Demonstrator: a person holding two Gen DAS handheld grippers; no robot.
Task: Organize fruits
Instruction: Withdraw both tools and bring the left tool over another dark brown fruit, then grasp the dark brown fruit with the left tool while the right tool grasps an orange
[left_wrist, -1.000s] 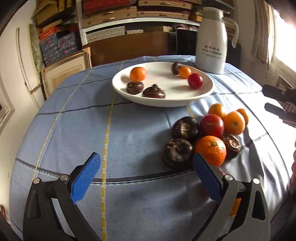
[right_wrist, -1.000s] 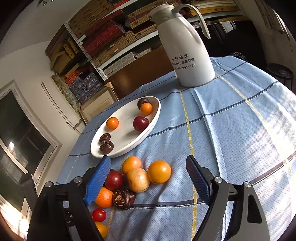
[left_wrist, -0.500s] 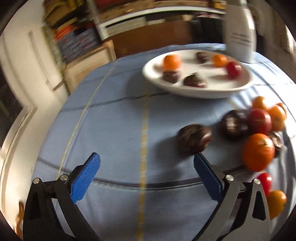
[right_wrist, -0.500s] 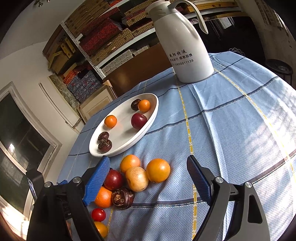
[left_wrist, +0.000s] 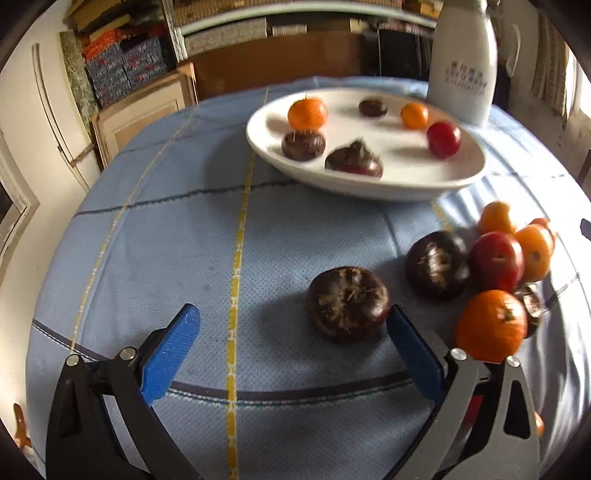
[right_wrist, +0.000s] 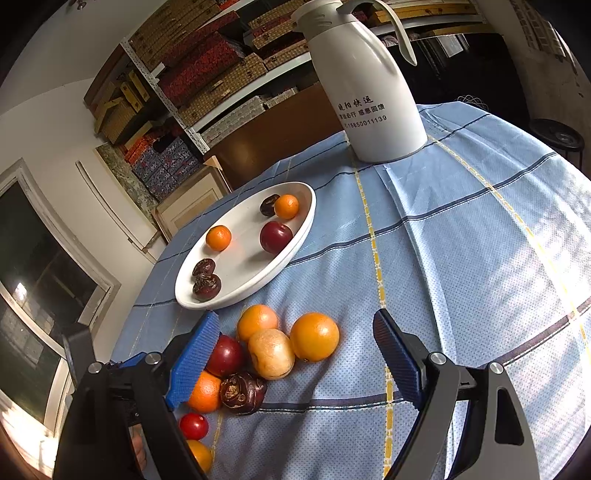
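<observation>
My left gripper (left_wrist: 291, 339) is open above the blue cloth. A dark brown fruit (left_wrist: 349, 302) lies just ahead of it, close to the right pad (left_wrist: 413, 354), with nothing gripped. Beyond sit another dark fruit (left_wrist: 437, 264), a red fruit (left_wrist: 496, 260) and an orange (left_wrist: 493, 325). The white plate (left_wrist: 369, 188) holds several fruits. My right gripper (right_wrist: 295, 350) is open and hovers over the heap, with an orange (right_wrist: 314, 336) and a tan fruit (right_wrist: 270, 353) between its fingers, untouched. A red fruit (right_wrist: 225, 356) sits by its left pad.
A tall white jug (right_wrist: 369, 92) stands behind the plate (right_wrist: 258, 284) at the back of the round table. Shelves of boxes (right_wrist: 207, 62) and a wooden cabinet (left_wrist: 147, 107) lie beyond the table's edge. Part of the left gripper (right_wrist: 79, 350) shows at the right view's left side.
The left gripper has come in lower and shifted left. The near dark fruit, earlier against the orange, now lies apart from the heap by the right pad. The right gripper has stayed put.
</observation>
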